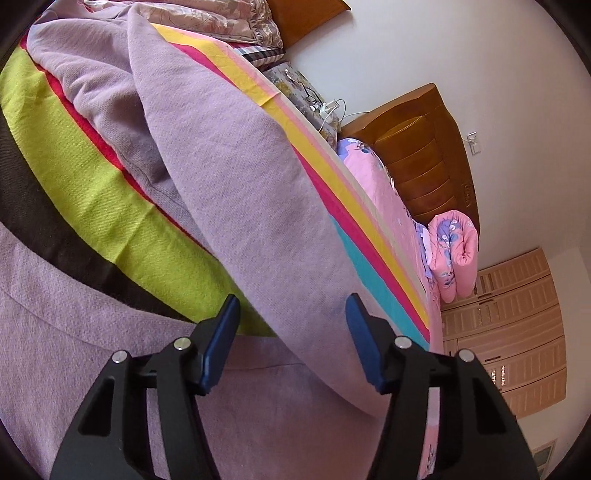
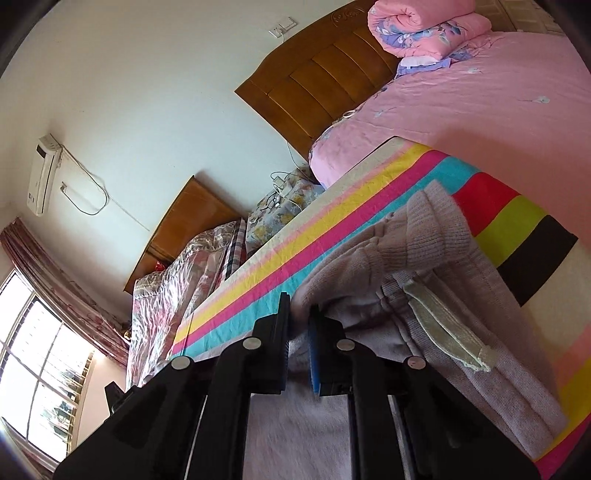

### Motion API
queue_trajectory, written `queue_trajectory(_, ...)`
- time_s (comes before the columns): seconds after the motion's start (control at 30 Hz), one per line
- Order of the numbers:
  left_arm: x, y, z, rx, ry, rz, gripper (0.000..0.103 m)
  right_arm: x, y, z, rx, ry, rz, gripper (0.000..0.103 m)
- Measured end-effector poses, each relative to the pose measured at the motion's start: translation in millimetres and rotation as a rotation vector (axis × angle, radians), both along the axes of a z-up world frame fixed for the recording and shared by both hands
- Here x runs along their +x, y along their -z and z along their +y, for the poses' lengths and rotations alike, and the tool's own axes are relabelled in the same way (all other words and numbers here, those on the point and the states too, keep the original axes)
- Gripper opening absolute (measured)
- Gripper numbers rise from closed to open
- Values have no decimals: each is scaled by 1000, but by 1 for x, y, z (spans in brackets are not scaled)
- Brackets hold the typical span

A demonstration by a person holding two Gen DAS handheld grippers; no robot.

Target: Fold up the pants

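Note:
The lilac knit pants [image 1: 221, 166] lie on a bright striped sheet [image 1: 92, 177], one leg stretching away from me. My left gripper [image 1: 291, 332] hovers over that leg. Its blue-padded fingers [image 1: 221, 336] stand apart with the cloth between them, and the pads do not press it. In the right wrist view the pants' ribbed waistband [image 2: 424, 229] is bunched up and a pale pocket lining [image 2: 450, 332] shows. My right gripper [image 2: 299, 314] is shut on a fold of the pants near the waist, and cloth hangs down between its arms.
A pink-sheeted bed [image 2: 480, 110] with a wooden headboard [image 2: 325, 74] and a rolled quilt [image 2: 424, 26] lies beyond the striped sheet [image 2: 332, 221]. Packed bedding [image 2: 177, 288] and a floral cushion with cables [image 2: 288, 199] sit at its far end. A window [image 2: 37, 350] is at the left.

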State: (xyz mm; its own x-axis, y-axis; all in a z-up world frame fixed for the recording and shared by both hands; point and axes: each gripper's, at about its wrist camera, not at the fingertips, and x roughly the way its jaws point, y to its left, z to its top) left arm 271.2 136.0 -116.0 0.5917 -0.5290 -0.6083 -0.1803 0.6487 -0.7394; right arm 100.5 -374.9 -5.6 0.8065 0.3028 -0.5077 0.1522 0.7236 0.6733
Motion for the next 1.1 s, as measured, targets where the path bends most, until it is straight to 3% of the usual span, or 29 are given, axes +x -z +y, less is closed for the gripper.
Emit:
queue_trajectory(0.03,1,1,-1,-3,-2,-1,37,0,0,1,-2,-1,3,11)
queue_trajectory(0.07,3,1,-2,4,-5,-2,34,0,0,1,-4,-1,8,11)
queue_trajectory(0.13,3,-2,-2,31,-17,-16,8,-1,1,1,-7,0,19,11)
queue_trajectory(0.23,-5,-23,1,60,-38,-73,5,3,-1,2,-30,-13,33,11)
queue_trajectory(0.37,-32,-80,-4,157,-39,-213,5,3,-15,3,-36,-40,31,11)
queue_trajectory(0.47,-89,-123,-6,257,-23,-344,5,-21,-33,4,-56,-90,-10,11)
queue_trajectory(0.53,-137,-136,-11,347,13,-405,5,-45,-34,1,-77,-120,-10,11)
queue_trajectory(0.63,-194,-107,-15,409,61,-349,5,-85,-12,-9,-67,-142,41,11)
queue_trajectory(0.73,-227,-41,-2,356,81,-192,6,-110,34,-10,-58,-149,162,11)
queue_trajectory(0.8,-229,-9,2,331,81,-130,6,-116,61,-9,-52,-133,232,11)
queue_trajectory(0.9,-224,-8,2,312,85,-132,9,-121,66,-11,-24,-110,219,12)
queue_trajectory(0.97,-223,-14,4,285,86,-143,27,-124,63,-9,-37,-115,215,16)
queue_trajectory(1.0,-221,-16,6,273,83,-143,45,-124,62,-8,-49,-115,217,22)
queue_trajectory(1.07,-216,-14,11,259,70,-128,50,-128,64,-11,-43,-95,228,37)
queue_trajectory(1.1,-212,-10,13,252,70,-112,50,-130,66,-13,-24,-90,225,38)
